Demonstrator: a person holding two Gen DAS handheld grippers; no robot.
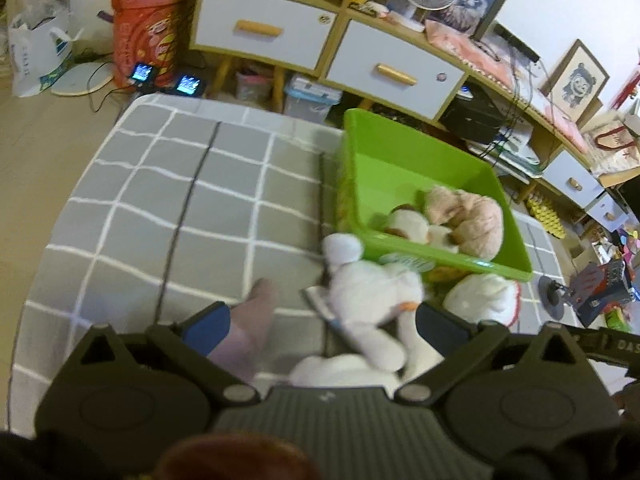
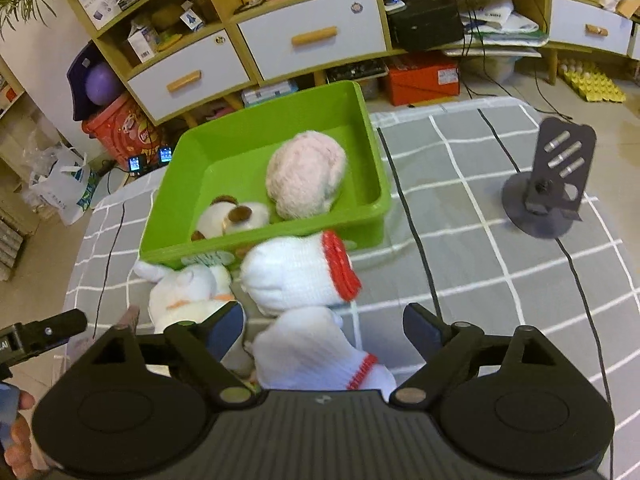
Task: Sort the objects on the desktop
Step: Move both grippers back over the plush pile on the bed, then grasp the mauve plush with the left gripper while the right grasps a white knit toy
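Your left tongs (image 1: 322, 330) stand wide open above the bench (image 1: 160, 208), which is covered with a grey checked cloth. Between the two pads lies a white plush toy (image 1: 372, 300) with an orange collar; the pads do not press on it, so you hold nothing on this side. A pale pinkish-grey item (image 1: 252, 324) lies just beside the left pad; what it is I cannot tell, because it is blurred.

Your right tongs (image 2: 324, 330) are also open. A white glove with a red cuff (image 2: 312, 356) lies between the pads without touching them. A second white glove (image 2: 296, 276) with a wide red cuff lies just past it, against the near wall of the green bin (image 2: 360, 120).

The green bin stands at the far edge of the bench. Inside it, at the near wall, lie a pink fluffy plush (image 2: 306, 174) and a small white dog plush with brown ears (image 2: 234, 216), side by side and touching. The white plush toy lies on the cloth in front of the bin, with its head at the near wall.

A dark metal stand (image 2: 548, 184) stands on the bench, well apart from the bin, toward the right edge.
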